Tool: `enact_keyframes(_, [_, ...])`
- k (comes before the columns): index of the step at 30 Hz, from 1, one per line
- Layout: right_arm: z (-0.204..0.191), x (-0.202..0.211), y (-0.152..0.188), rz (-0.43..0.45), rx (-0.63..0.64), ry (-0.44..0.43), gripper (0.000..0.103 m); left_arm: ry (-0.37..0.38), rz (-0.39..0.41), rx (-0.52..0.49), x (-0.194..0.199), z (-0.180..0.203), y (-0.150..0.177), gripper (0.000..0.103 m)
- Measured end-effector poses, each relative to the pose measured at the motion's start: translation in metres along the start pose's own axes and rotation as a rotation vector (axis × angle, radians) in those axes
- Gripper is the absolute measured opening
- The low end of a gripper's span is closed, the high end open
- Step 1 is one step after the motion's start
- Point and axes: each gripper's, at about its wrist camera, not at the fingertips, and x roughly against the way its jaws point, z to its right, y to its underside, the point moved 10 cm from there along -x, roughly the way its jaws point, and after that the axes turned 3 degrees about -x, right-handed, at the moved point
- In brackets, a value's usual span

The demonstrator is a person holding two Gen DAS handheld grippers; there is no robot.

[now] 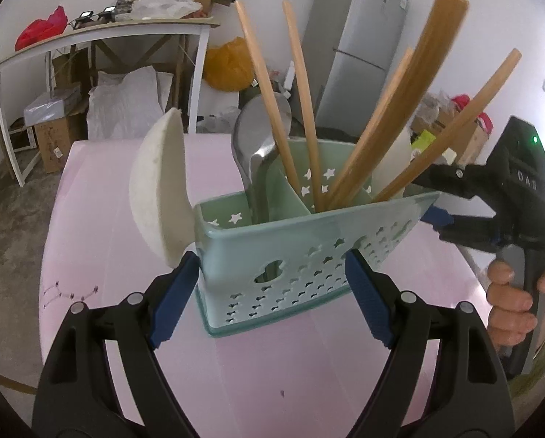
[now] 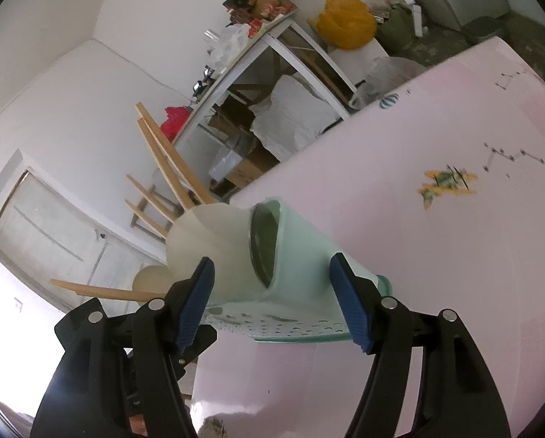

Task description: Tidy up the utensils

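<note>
Pink table (image 1: 309, 383), cluttered room. Caddy (image 1: 301, 255) w/ utensils upright at centre. Left gripper (image 1: 268, 292) spread, straddling caddy front, prob. to steady it. Right gripper (image 2: 272, 299) spread round caddy end, no squeeze visible.

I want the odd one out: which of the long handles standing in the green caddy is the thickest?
The round amber-brown handle, tallest in the caddy; the other wooden handles are slimmer and paler.
</note>
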Motion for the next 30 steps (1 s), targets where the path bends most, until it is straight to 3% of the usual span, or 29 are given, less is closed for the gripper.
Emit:
enact_keyframes(17, [-0.017, 0.056, 0.085, -0.03, -0.072, 0.056, 0.065, 0.056, -0.053, -0.001, 0.074, 0.03, 0.067, 0.079])
enact_keyframes(23, [-0.017, 0.06, 0.089, 0.005, -0.085, 0.058, 0.065, 0.048, -0.032, -0.028, 0.076, 0.03, 0.071, 0.079])
enact_keyframes(27, [-0.016, 0.069, 0.098, 0.009, -0.095, 0.051, 0.065, 0.002, -0.035, -0.026, 0.082, 0.028, 0.079, 0.079])
enact_keyframes(30, [-0.018, 0.084, 0.106, 0.031, -0.041, 0.102, 0.065, -0.011, -0.029, -0.017, 0.093, 0.031, 0.086, 0.08])
